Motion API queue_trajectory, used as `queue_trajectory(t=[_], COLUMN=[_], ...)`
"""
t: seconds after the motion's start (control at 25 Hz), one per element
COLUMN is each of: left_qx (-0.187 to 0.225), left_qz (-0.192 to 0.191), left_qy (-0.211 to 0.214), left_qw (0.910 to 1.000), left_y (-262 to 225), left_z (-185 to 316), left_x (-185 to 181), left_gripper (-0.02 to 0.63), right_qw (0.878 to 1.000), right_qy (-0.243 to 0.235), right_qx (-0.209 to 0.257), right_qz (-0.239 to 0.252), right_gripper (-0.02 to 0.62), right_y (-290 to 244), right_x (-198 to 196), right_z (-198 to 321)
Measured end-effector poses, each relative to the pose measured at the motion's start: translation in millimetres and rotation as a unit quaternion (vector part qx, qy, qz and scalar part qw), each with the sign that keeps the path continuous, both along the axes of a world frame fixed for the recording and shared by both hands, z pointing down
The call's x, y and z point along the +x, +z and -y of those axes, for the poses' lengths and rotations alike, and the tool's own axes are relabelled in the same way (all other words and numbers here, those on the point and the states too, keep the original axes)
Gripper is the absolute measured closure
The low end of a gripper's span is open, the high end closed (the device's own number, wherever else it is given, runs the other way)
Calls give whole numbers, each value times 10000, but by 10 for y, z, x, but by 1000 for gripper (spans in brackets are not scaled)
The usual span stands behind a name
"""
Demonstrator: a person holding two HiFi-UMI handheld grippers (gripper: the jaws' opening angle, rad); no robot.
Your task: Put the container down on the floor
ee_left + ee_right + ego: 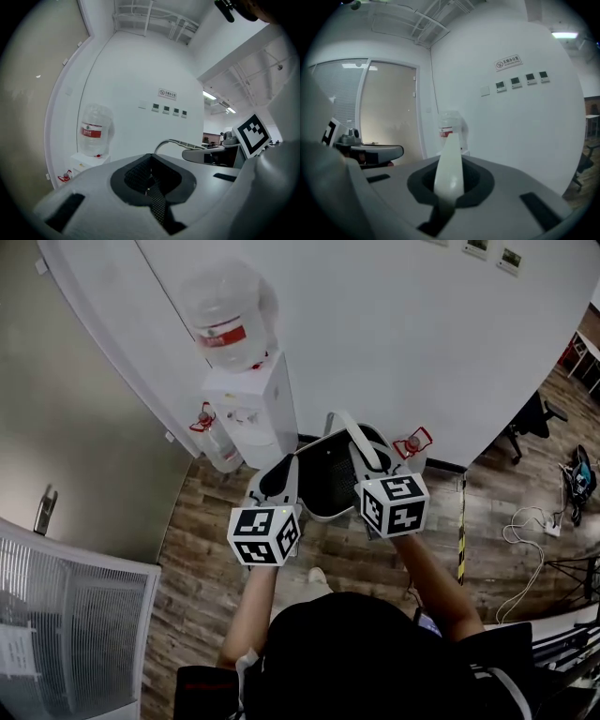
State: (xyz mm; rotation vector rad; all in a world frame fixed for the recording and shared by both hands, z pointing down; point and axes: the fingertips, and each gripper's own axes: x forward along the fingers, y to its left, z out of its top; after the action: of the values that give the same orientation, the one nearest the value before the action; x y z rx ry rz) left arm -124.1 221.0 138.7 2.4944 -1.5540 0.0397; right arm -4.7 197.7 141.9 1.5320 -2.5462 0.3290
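The container (326, 474) hangs in the air between the two grippers, in front of the person's chest and off the wooden floor (197, 559). In the head view it shows a dark mesh inside and a white rim. It sits over the strip of floor that runs along the foot of the white wall (394, 334).

The left gripper (284, 468) has its jaws closed on the container's black mesh (157, 199) at the near left side. The left gripper view shows the mesh pinched between the pads. The right gripper (362, 452) is clamped on a white strip (450, 164) of the container at its right side. That strip rises upright from between the jaws in the right gripper view. Each gripper carries its marker cube, the left cube (263, 533) and the right cube (394, 502), both facing up at the head camera.

Beyond the container, against the wall, stands a white water dispenser (258, 409) topped with a clear bottle (228, 315) bearing a red label. A second clear bottle with a red handle (214, 435) lies on the floor just left of the dispenser. Another red-handled bottle (412, 446) shows just right of the container. Toward the floor's right edge are a yellow-and-black strip (461, 531), loose white cables (530, 526) and an office chair (530, 418). A ribbed glass panel (66, 634) fills the lower left corner.
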Motion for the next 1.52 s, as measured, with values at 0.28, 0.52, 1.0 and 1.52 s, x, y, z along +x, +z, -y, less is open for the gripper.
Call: queue_trajectory(t=[0.28, 0.52, 1.0, 1.52], left_qx=[-31, -118, -282, -392], left_qz=[-90, -189, -265, -138], left_qy=[183, 339, 708, 820], left_qw=[9998, 9992, 9967, 9958], left_y=[-69, -5, 145, 253], left_z=[474, 741, 1276, 2247], left_x=[-314, -455, -231, 157], left_gripper=[589, 589, 589, 589], right_qw=[9995, 9989, 9975, 9966], right_qy=[305, 475, 678, 771], right_qx=[-27, -66, -162, -292], right_qz=[42, -1, -108, -3], right_gripper=[566, 566, 566, 566], right_y=[-87, -36, 46, 151], right_x=[-167, -256, -114, 266], right_z=[439, 651, 1117, 2098])
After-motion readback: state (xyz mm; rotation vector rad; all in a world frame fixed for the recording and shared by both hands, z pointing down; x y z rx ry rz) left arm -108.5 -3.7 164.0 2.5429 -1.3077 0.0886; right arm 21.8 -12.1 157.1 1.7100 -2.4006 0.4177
